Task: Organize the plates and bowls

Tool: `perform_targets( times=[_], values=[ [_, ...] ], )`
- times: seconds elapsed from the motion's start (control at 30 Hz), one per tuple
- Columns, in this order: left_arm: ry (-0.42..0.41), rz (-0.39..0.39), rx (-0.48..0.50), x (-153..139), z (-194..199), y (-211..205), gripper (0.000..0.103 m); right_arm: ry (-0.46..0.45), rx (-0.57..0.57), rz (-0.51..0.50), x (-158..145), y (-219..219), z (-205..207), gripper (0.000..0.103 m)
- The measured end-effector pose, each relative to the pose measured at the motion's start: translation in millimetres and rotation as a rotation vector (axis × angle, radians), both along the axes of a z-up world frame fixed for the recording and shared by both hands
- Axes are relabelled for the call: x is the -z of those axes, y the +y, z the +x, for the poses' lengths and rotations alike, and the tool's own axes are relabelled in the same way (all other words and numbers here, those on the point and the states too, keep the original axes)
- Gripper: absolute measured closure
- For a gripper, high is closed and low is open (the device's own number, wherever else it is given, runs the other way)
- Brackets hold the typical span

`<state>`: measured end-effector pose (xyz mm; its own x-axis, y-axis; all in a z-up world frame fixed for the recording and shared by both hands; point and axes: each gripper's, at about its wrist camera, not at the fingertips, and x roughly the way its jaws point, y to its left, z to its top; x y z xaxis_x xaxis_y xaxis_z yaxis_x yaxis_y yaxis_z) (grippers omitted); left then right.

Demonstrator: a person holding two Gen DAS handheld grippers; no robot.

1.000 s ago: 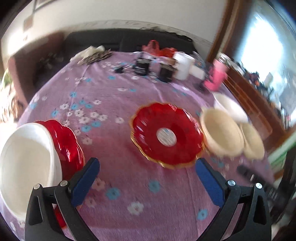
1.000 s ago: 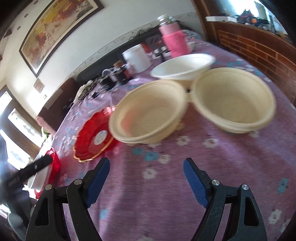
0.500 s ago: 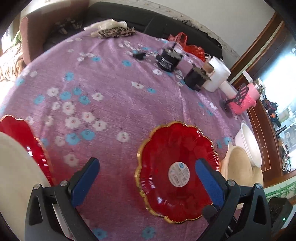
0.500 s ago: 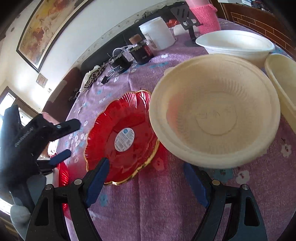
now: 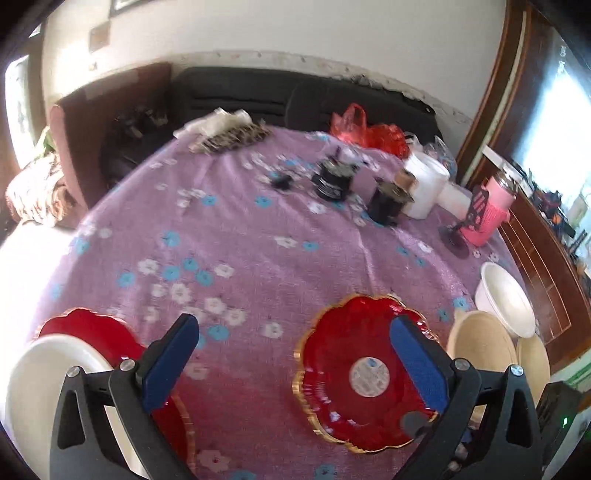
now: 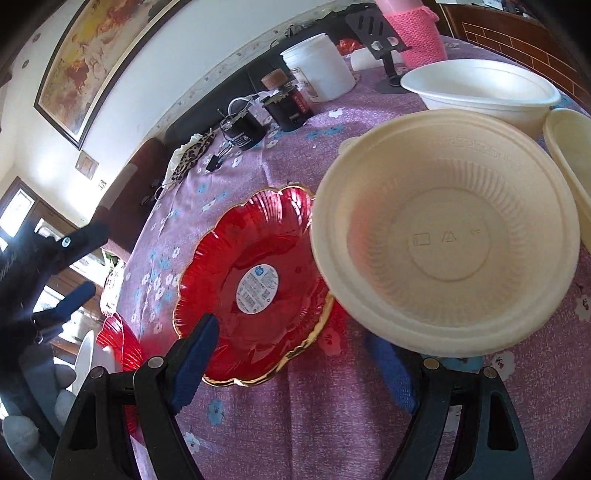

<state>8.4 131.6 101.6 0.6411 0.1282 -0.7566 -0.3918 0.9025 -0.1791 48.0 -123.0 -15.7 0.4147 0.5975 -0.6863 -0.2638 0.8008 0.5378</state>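
two red plates with gold scalloped rims lie on the purple flowered tablecloth (image 5: 258,229). in the left wrist view, one red plate (image 5: 354,373) sits in the lower right part of the frame, with a round sticker in its middle. the second red plate (image 5: 96,332) is at the lower left, and a white bowl (image 5: 40,391) rests on top of it, covering most of it.

the left gripper (image 5: 291,365) has its blue fingers (image 5: 168,363) spread wide apart, with nothing between them; its right finger stands in front of the first plate.

in the right wrist view, a cream bowl (image 6: 447,232) fills the right part of the frame. its left edge overlaps the rim of the red plate (image 6: 255,284) at the centre. the right gripper (image 6: 291,362) is also wide open and pinches nothing; its left finger is in front of the near rim of the plate, and its right finger is partly hidden under the near edge of the cream bowl. whether it touches the bowl cannot be told.

behind, at the upper right, stands another white bowl (image 6: 484,92), and a second cream bowl (image 6: 572,155) is cut by the right edge. a white jar (image 6: 317,66), two dark jars and a pink knitted bottle (image 6: 417,33) stand further back.
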Motion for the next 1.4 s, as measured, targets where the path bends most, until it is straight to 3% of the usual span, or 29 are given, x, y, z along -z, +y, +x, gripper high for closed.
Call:
perform_targets(
  times=[0.13,0.33,0.53,0.57,0.63,0.7,0.77,0.87,1.0,1.2,1.4],
  values=[
    [0.081,-0.102,-0.031,34,24,3,0.0,0.0,0.01,0.007,0,7,4,0.017],
    [0.148,-0.134,-0.076,69,43,10,0.0,-0.003,0.016,0.026,3,10,10,0.017],
    [0.141,-0.186,-0.028,83,52,5,0.001,-0.033,0.011,0.018,3,17,11,0.017],
    [0.139,-0.187,-0.001,82,54,1,0.004,-0.036,0.01,0.019,3,17,12,0.019],
    [0.146,-0.156,0.039,79,55,-8,0.045,-0.035,-0.004,0.021,5,18,12,0.036],
    [0.152,-0.122,0.044,76,53,-10,0.057,-0.035,0.006,0.002,6,18,13,0.053],
    [0.138,-0.136,0.025,72,46,-5,0.067,-0.03,0.014,0.003,7,14,14,0.06],
    [0.098,-0.171,-0.004,63,32,6,0.068,-0.011,0.008,0.037,9,9,15,0.071],
    [0.043,-0.147,-0.023,46,13,9,0.068,-0.074,-0.03,0.039,-2,16,4,0.072],
    [-0.047,-0.174,-0.017,17,-15,13,0.068,-0.172,-0.043,0.051,-27,17,-14,0.072],
    [-0.168,-0.144,-0.022,-20,-64,16,0.068,-0.242,-0.074,0.062,-54,22,-37,0.072]
  ],
)
